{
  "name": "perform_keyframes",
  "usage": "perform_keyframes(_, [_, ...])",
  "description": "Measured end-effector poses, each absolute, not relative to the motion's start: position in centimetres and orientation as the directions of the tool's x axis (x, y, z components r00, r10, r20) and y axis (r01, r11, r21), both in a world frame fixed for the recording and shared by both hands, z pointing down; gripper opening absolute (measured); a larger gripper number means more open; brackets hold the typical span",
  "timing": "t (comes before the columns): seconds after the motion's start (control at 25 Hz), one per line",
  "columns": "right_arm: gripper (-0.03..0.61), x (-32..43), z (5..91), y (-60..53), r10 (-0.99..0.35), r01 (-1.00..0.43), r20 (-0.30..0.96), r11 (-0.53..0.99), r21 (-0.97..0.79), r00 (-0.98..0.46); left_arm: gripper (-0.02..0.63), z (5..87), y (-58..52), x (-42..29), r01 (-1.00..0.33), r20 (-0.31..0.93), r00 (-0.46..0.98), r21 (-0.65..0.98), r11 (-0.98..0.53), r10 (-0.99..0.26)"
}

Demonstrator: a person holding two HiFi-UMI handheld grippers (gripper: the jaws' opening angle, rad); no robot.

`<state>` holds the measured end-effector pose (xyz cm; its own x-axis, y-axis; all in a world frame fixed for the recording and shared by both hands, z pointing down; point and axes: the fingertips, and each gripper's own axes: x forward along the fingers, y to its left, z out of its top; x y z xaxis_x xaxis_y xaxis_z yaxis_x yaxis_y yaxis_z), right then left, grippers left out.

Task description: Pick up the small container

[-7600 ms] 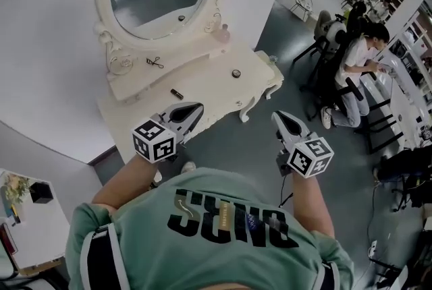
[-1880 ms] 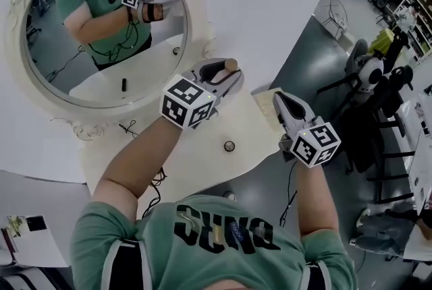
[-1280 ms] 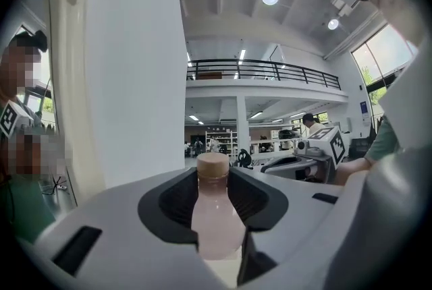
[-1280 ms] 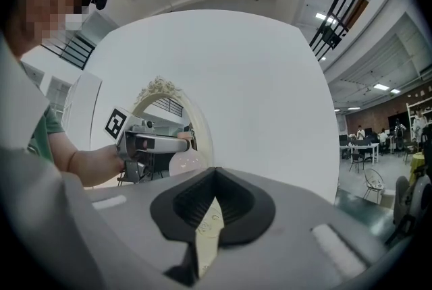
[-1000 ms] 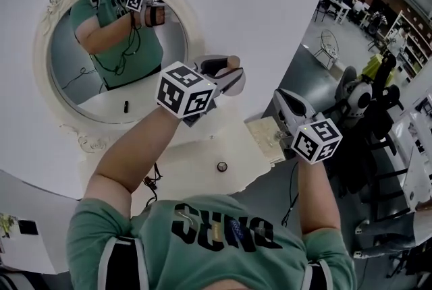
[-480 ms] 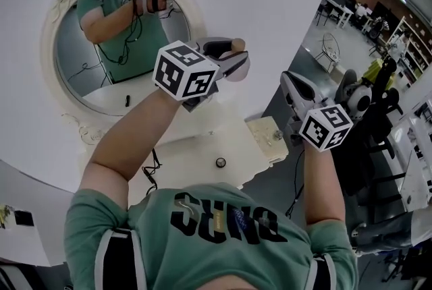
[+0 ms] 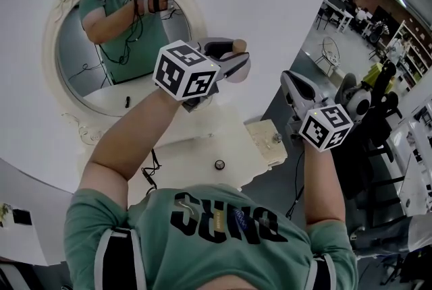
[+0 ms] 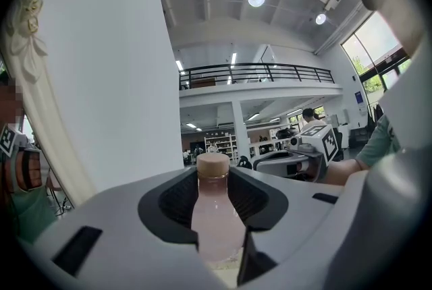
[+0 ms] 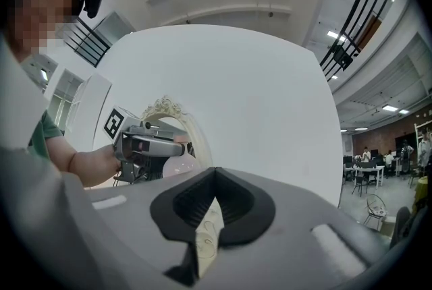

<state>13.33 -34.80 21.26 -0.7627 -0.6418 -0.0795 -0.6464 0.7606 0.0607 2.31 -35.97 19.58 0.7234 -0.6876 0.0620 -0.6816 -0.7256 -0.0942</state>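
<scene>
Mirror: upper left of the head view, oval, ornate cream frame, my reflection in it.
Left gripper: upper centre, in front of the white wall, pinching the small container by its body.
Small container: upright between my left jaws, pale pink, tan cap above the pads, well above the table.
Table: cream, lower centre, below both grippers.
Right gripper: right of centre, jaws pressed together, nothing between them.

Head cam looks steeply down toward the cream ornate oval mirror; gripper cams look level along their jaws. Left view, tight on the small pink tan-capped container, catches the right gripper; right view catches the left gripper and mirror.
</scene>
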Motion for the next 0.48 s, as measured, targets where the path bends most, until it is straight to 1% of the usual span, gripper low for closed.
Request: perform_keyframes(0.48, [0.009, 12.69, 21.60, -34.92, -0.639, -0.643, -0.073, 0.763, 0.059, -0.766, 0.140, 20.18, -36.03, 1.86, -0.683, 0.075, 0.721, -0.090, -0.725, -0.689])
